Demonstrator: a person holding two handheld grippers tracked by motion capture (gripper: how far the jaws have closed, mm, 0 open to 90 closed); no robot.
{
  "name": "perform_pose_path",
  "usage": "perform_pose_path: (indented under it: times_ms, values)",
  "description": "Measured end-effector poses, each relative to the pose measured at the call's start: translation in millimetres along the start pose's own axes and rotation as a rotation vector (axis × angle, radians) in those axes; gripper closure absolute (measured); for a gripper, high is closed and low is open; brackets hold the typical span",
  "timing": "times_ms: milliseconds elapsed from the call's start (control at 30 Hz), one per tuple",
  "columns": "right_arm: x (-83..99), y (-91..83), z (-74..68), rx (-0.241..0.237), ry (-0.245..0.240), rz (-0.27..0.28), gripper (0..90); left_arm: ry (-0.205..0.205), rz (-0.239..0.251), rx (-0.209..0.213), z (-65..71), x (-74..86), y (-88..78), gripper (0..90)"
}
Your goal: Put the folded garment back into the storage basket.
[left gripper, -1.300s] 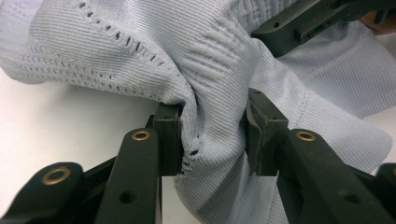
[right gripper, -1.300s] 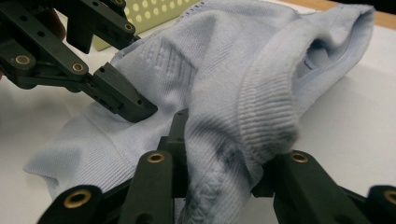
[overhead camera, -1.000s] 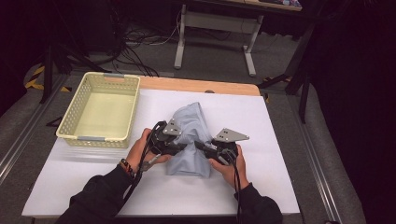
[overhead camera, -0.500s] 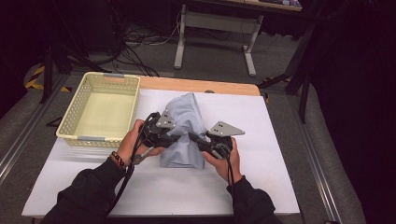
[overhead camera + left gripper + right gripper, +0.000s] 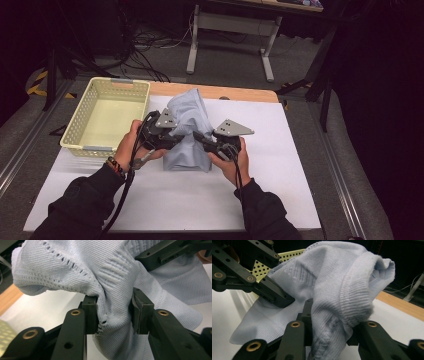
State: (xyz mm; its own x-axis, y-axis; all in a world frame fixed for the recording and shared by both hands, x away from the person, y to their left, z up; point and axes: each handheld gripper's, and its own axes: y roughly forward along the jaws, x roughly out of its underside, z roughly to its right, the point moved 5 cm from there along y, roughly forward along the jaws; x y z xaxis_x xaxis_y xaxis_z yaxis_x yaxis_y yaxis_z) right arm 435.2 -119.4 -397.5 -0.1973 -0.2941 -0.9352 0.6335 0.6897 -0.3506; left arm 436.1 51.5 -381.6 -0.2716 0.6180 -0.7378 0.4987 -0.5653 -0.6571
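Observation:
A pale blue knitted garment [image 5: 187, 127] is bunched up over the white table cover [image 5: 280, 165], its lower part resting on the table. My left gripper [image 5: 180, 139] is shut on a fold at its left side; the knit is pinched between the pads [image 5: 113, 312]. From the right, my right gripper [image 5: 196, 135] is shut on a thick ribbed fold [image 5: 329, 322]. The two grippers meet close together at the middle of the garment [image 5: 332, 277], and its top stands above them. In the right gripper view the left gripper's black arm [image 5: 272, 293] crosses at the upper left.
A cream perforated basket [image 5: 107, 117] stands at the left of the table, close to my left hand. A wooden table edge [image 5: 220, 92] runs along the back. Beyond it are a desk frame [image 5: 230, 40] and cables on the floor. White cover lies in front and to the right.
Both grippers have risen and moved away from the person, carrying the garment with them. The cloth now stands taller and more bunched between them.

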Motion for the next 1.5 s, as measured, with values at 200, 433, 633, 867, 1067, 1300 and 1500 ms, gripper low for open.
perform_pose_path:
  times_ms: [200, 433, 633, 867, 1067, 1300, 1500]
  values:
    - [-19.3, 9.9, -5.1, -0.016, -0.013, 0.028, 67.8, 0.004, -0.001, -0.039, -11.4, -2.0, -18.1, 62.6]
    - [-39.6, 24.9, -14.9, -0.032, -0.026, 0.060, 67.8, 0.000, 0.005, -0.090, -28.1, 0.8, -41.1, 62.5]
    - [-55.6, 43.9, -23.2, -0.042, -0.022, 0.074, 67.8, -0.010, -0.002, -0.126, -44.1, 5.9, -56.0, 62.4]
    - [-74.7, 67.5, -33.6, -0.075, -0.006, 0.093, 67.8, -0.037, -0.007, -0.170, -63.2, 15.2, -76.6, 62.3]
    - [-85.1, 92.1, -47.7, -0.104, 0.010, 0.101, 67.7, -0.061, -0.030, -0.210, -80.8, 30.3, -94.1, 62.0]
    - [-92.6, 120.8, -63.3, -0.122, 0.036, 0.104, 67.7, -0.097, -0.052, -0.241, -100.6, 50.9, -105.9, 61.7]
    - [-94.4, 149.7, -74.3, -0.132, 0.064, 0.089, 67.7, -0.130, -0.077, -0.260, -116.8, 67.6, -109.8, 61.5]
